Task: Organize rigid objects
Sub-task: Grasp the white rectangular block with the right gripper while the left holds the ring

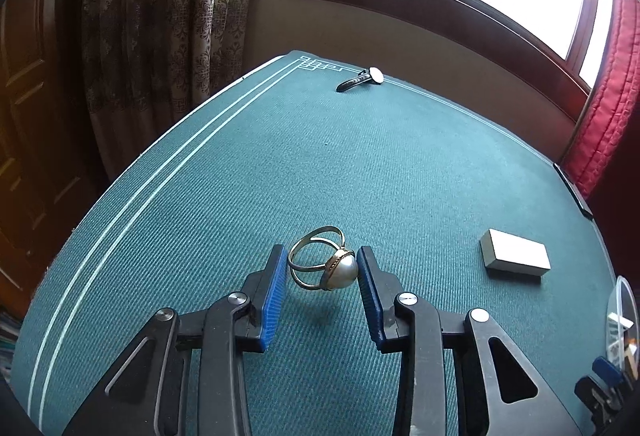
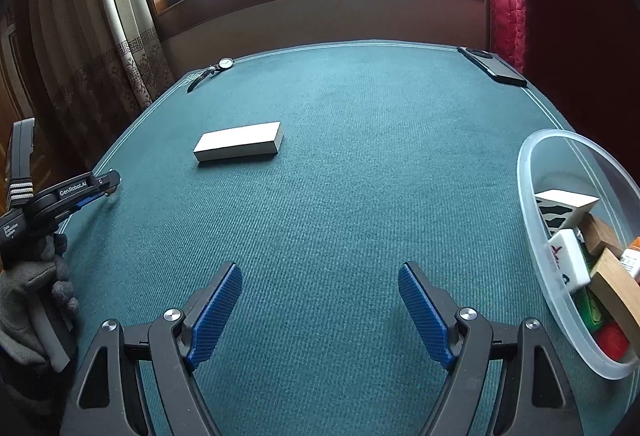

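On the green bench (image 1: pixel 400 164), the left gripper (image 1: pixel 322 268) brackets a pearl ring (image 1: pixel 324 264), fingers narrowly parted, not yet gripping. The right gripper (image 2: pixel 320 310) waits wide beside the tub (image 2: pixel 532 236), likely the ring's destination

One ring (image 1: pixel 322 263), one watch (image 1: pixel 362 78), one white box (image 2: pixel 239 141) — one phone (image 2: pixel 493 66), one tub (image 2: pixel 532 220).

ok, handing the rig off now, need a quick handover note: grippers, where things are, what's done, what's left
Left hand-held gripper: open, fingers either side of the pearl ring, not yet closed on it.
Right hand-held gripper: open, empty, over bare cloth beside the bin.
Done: bin at the table's right already holds several small items.
Left: ring, white box mid-table, watch at the far left corner. A phone lies at the far right corner; unclear if it counts.
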{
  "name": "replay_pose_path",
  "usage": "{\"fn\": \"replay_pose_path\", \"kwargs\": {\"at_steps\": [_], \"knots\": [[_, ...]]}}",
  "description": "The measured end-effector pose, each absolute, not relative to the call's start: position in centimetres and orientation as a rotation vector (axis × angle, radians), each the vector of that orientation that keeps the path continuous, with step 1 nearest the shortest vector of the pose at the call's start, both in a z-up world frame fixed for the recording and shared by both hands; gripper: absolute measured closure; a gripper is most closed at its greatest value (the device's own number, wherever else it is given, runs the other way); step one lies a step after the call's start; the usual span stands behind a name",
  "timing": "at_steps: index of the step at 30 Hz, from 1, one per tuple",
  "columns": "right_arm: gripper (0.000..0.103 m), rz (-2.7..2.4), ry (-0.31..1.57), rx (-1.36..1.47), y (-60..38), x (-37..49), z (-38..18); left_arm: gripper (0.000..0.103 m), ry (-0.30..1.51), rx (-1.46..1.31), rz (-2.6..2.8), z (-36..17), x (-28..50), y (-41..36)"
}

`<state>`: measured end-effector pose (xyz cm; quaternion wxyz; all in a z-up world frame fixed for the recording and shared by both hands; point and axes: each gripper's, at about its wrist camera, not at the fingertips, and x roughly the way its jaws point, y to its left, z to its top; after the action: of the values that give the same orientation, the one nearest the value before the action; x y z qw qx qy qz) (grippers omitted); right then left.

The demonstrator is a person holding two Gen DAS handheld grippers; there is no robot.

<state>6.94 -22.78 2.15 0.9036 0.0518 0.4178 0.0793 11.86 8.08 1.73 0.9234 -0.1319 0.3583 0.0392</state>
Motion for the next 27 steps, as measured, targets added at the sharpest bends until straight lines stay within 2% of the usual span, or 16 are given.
{"fn": "replay_pose_path", "kwargs": {"at_steps": [5,9,14,27], "knots": [[0.012,0.2,0.885,0.132,-20.9,9.8,2.0,0.067,0.718,-0.267,0.041,2.0,11.3,7.5],[0.012,0.226,0.889,0.119,-19.0,12.0,2.1,0.067,0.722,-0.29,0.029,1.9,11.2,7.7],[0.003,0.253,0.877,0.099,-16.7,14.5,2.4,0.067,0.719,-0.315,0.022,1.8,11.1,8.1],[0.001,0.2,0.897,0.013,-12.9,19.0,1.4,0.067,0.725,-0.348,0.004,1.4,11.1,8.6]]}}
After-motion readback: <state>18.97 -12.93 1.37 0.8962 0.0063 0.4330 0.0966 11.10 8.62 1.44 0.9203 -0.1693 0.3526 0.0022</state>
